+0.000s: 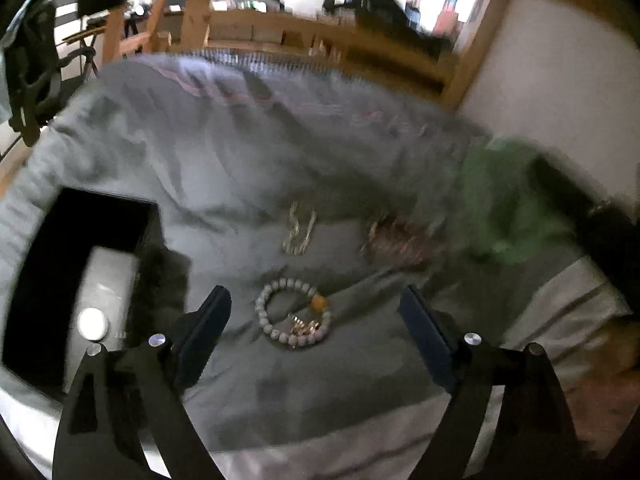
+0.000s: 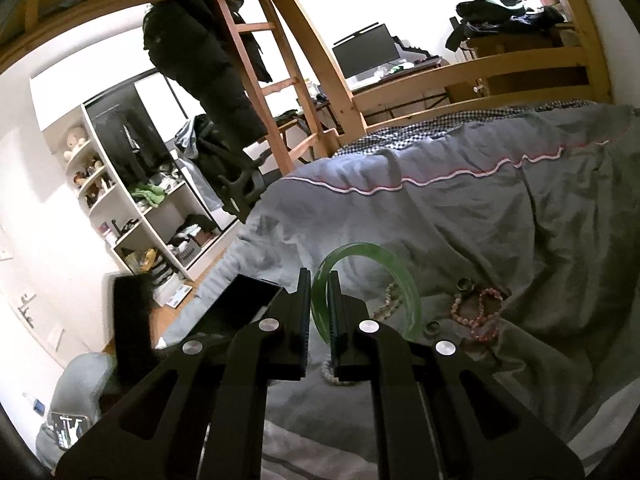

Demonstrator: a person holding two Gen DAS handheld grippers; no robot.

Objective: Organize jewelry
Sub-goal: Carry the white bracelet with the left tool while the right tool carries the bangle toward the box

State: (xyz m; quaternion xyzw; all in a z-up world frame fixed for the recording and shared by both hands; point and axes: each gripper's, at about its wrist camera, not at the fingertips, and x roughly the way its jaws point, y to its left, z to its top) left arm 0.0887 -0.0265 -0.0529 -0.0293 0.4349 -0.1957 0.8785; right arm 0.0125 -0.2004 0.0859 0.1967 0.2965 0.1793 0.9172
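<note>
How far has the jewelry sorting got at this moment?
Done: one small round piece appears to lie in the black box. In hand: the right hand-held gripper is shut on the green bangle. Left: the grey bead bracelet under the open left hand-held gripper, the chain and the pink bracelet.

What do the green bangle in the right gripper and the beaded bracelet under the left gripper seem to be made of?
Green bangle: translucent and glossy with light glowing through, likely jade or glass. Beaded bracelet: matte pale grey round beads with one amber-orange bead, probably stone; blur leaves it open.
</note>
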